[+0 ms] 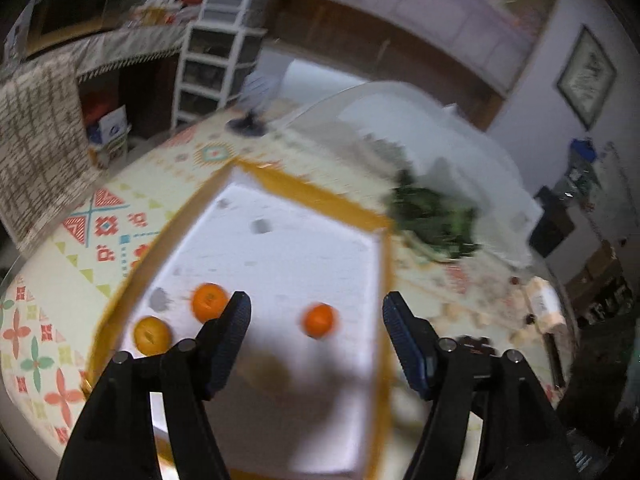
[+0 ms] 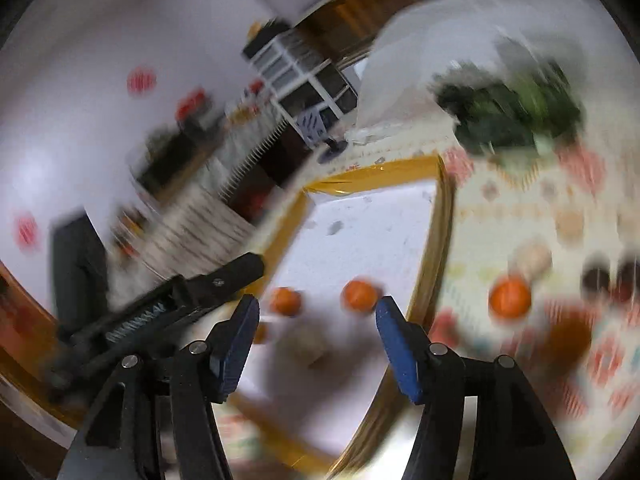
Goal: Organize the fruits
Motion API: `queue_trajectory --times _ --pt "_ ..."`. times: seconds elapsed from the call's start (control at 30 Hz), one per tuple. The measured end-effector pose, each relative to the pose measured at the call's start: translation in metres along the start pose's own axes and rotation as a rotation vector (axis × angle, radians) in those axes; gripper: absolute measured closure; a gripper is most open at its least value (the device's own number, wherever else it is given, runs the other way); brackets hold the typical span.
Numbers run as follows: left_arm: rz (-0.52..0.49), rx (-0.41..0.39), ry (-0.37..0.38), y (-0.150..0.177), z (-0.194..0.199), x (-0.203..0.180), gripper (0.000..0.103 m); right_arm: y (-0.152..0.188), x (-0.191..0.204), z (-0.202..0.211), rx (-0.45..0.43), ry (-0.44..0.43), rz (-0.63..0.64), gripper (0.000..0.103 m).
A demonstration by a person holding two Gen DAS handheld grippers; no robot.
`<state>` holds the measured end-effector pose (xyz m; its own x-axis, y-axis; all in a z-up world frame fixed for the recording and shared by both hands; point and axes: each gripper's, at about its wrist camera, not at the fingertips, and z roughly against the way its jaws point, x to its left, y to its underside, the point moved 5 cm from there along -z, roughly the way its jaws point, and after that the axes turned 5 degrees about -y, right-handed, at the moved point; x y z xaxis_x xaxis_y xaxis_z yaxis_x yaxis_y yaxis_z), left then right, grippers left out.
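Note:
A white tray with a gold rim (image 1: 312, 192) lies on the patterned tablecloth. Three oranges lie in it in the left wrist view: one (image 1: 319, 320) between my fingers' line, one (image 1: 209, 301) by the left finger, and a yellower one (image 1: 151, 335) near the rim. My left gripper (image 1: 316, 312) is open and empty above the tray. My right gripper (image 2: 318, 312) is open and empty over the tray (image 2: 444, 216). That view is blurred; it shows two oranges (image 2: 360, 295) (image 2: 285, 301) in the tray and another orange (image 2: 511, 297) on the cloth to the right. The left gripper's body (image 2: 180, 296) shows at its left.
Dark leafy greens (image 1: 434, 220) lie on the cloth beyond the tray, also in the right wrist view (image 2: 508, 116). Dark round fruits (image 2: 612, 276) and pale items (image 1: 544, 308) lie on the cloth to the right. A drawer unit (image 1: 220, 52) stands behind the table.

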<state>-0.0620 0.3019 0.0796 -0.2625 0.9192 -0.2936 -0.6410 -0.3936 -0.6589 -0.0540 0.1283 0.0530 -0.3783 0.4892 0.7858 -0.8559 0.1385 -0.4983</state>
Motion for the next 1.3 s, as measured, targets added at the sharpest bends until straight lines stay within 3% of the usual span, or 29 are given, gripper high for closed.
queue_trajectory --times 0.07,0.33,0.5,0.6,0.7,0.73,0.83,0.93,1.07,1.17,1.2,1.3 --pt "-0.016 -0.024 0.053 0.009 0.020 -0.026 0.035 0.009 -0.006 0.030 0.000 -0.047 -0.067 0.038" --pt "-0.074 -0.047 0.373 0.045 0.108 -0.135 0.035 0.014 -0.011 0.197 -0.090 0.200 0.049 0.038" --pt "-0.189 -0.128 0.500 0.049 0.185 -0.196 0.035 -0.001 0.009 0.344 -0.249 0.362 0.128 0.038" --pt "-0.268 -0.263 0.461 0.044 0.225 -0.217 0.035 -0.010 0.036 0.429 -0.372 0.506 0.204 0.035" --pt "-0.253 -0.366 0.463 0.029 0.252 -0.229 0.035 -0.015 0.051 0.491 -0.452 0.412 0.156 0.034" --pt "-0.243 -0.396 0.452 0.024 0.257 -0.231 0.035 -0.018 0.056 0.513 -0.491 0.435 0.153 0.034" --pt "-0.240 -0.420 0.437 0.009 0.267 -0.239 0.035 -0.028 0.068 0.565 -0.569 0.519 0.146 0.034" --pt "-0.189 -0.439 0.483 -0.014 0.286 -0.240 0.035 -0.041 0.077 0.616 -0.633 0.477 0.092 0.034" --pt "-0.193 -0.533 0.459 -0.040 0.334 -0.238 0.035 -0.054 0.095 0.696 -0.752 0.608 0.030 0.034" --pt "-0.267 -0.647 0.323 -0.064 0.381 -0.241 0.034 -0.058 0.123 0.762 -0.875 0.730 -0.012 0.034" --pt "-0.287 -0.687 0.259 -0.076 0.399 -0.239 0.028 -0.061 0.134 0.781 -0.898 0.777 -0.016 0.033" --pt "-0.329 -0.756 0.093 -0.109 0.435 -0.235 0.020 -0.060 0.174 0.832 -1.000 1.018 -0.031 0.027"
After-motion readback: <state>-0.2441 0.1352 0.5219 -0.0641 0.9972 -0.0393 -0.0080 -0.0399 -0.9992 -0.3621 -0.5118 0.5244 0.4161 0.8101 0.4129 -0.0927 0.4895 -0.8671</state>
